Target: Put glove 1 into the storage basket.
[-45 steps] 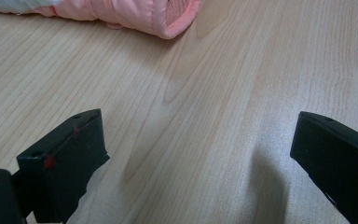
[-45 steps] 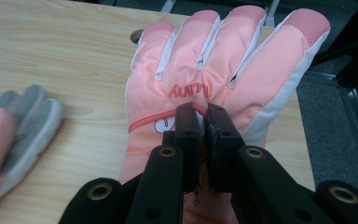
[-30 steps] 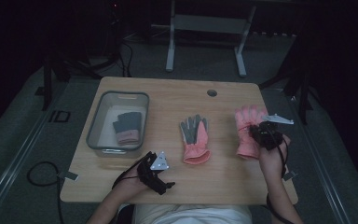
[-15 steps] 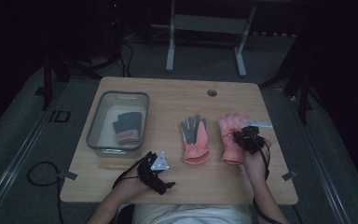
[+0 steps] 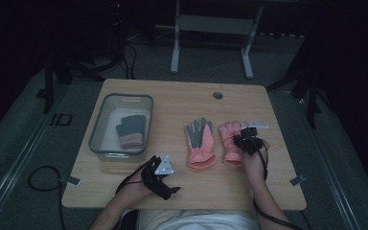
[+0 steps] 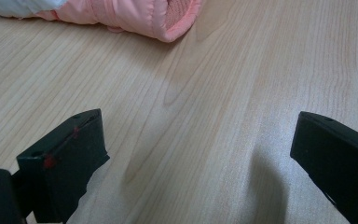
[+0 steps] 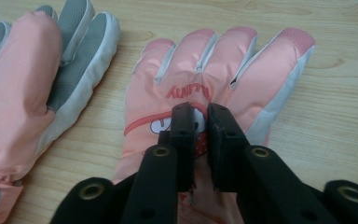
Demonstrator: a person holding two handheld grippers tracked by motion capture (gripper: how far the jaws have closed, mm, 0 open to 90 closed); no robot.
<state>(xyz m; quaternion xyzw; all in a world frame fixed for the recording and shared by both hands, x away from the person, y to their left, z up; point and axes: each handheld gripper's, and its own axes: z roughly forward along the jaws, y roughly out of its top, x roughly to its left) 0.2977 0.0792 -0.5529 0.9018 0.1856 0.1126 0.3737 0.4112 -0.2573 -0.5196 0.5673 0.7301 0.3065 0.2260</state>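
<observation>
Right gripper (image 7: 199,116): fingers just eased apart slightly, a fold of the right pink glove (image 7: 214,74) still pinched between them, on the desk (image 5: 182,100) beside its mate (image 5: 200,143). Left gripper (image 6: 200,154): fingers wide apart, empty.

pink glove (image 7: 200,84): red lettering, white trim | second glove (image 5: 200,141): pink, grey palm | table (image 5: 182,103): light wood

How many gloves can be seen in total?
3: a grey glove in the clear bin, a palm-up pink glove mid-table, and a second pink glove beside it. The bin glove may hide another.
</observation>
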